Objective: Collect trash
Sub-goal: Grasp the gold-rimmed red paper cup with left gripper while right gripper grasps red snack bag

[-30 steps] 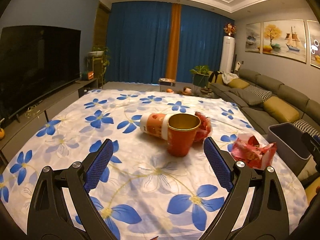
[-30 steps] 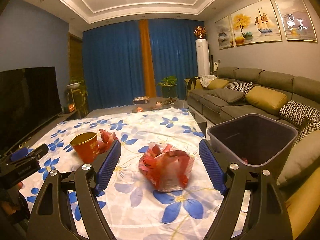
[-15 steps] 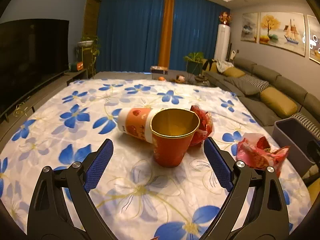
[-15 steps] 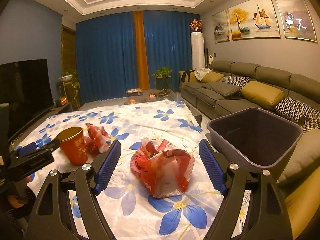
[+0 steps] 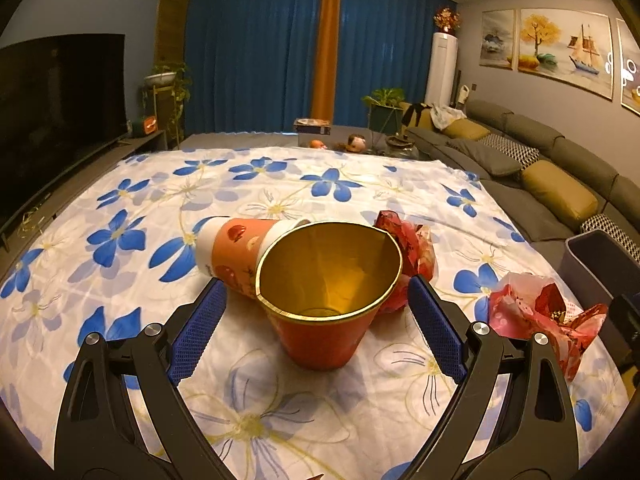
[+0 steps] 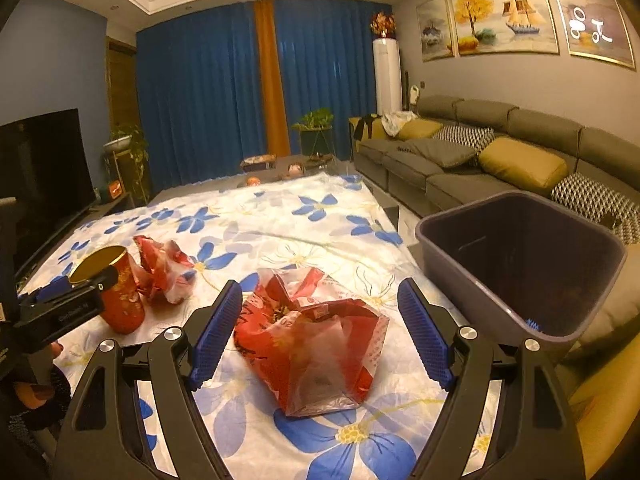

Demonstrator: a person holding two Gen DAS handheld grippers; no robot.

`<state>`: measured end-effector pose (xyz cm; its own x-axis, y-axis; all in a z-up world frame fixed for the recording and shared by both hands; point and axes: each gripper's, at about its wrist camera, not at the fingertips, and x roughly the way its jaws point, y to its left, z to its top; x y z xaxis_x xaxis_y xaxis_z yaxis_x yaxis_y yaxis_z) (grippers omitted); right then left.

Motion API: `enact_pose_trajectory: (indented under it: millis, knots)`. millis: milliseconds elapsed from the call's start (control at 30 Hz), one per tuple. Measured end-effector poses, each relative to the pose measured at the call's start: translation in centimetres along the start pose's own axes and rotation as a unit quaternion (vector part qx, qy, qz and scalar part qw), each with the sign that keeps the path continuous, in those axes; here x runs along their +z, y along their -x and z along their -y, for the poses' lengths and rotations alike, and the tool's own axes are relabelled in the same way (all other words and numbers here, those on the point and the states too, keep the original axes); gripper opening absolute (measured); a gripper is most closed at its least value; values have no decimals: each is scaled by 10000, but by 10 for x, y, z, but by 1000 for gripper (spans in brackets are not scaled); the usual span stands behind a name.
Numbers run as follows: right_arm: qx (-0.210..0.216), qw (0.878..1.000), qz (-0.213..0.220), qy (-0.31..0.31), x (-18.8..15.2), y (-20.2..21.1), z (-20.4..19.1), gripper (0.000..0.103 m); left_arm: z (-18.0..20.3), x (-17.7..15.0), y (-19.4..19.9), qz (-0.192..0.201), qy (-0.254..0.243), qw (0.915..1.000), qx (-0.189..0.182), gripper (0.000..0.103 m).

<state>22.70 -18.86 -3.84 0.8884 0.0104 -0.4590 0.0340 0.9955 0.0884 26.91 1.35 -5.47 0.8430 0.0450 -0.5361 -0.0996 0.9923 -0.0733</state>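
- Living room, dim and warm, blue curtains drawn; the surface (image 5: 280, 184) under its blue-flowered cloth carries all the litter I can see.
- Left gripper (image 5: 316, 316) has its jaws wide, nothing clamped. The red cup (image 5: 326, 300), upright with a gold lining, stands squarely between them, clear of both pads.
- Just beyond those jaws, touching the cup's far side, a paper cup (image 5: 236, 244) lies toppled, and a crumpled red wrapper (image 5: 412, 248) sits behind the cup toward the right pad.
- Right gripper (image 6: 320, 332) is likewise spread wide and empty. The red plastic bag (image 6: 316, 336) slumps between its jaws, closer to the left pad, not pinched.
- Off past the right jaw stands the grey bin (image 6: 520, 264), beside the surface against the sofa (image 6: 500, 152). Its depths are too dark to say whether anything is in it.
- So, by my reckoning: four pieces of trash on the cloth, none lifted, none visibly binned. Early days.
- What's left looks like everything: close on the cup and the bag, carry each to the bin, then come round for the toppled cup and the wrapper.
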Motion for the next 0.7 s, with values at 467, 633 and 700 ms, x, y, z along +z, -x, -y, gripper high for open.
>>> enact_pose_trajectory:
  millis: [467,633,700]
  knots:
    - [22,9989,-472,65,-9,-26,0,62,-13,3,-18,-307,385,9979,-412,62]
    - [59,9979,-634,67,-11,-29,1,48,-16,1,-15,-269,433,9972,-539,59]
    - [80,9976,-684,53,-12,-29,2,40,-16,1,-13,-238,425,9974,-525,58]
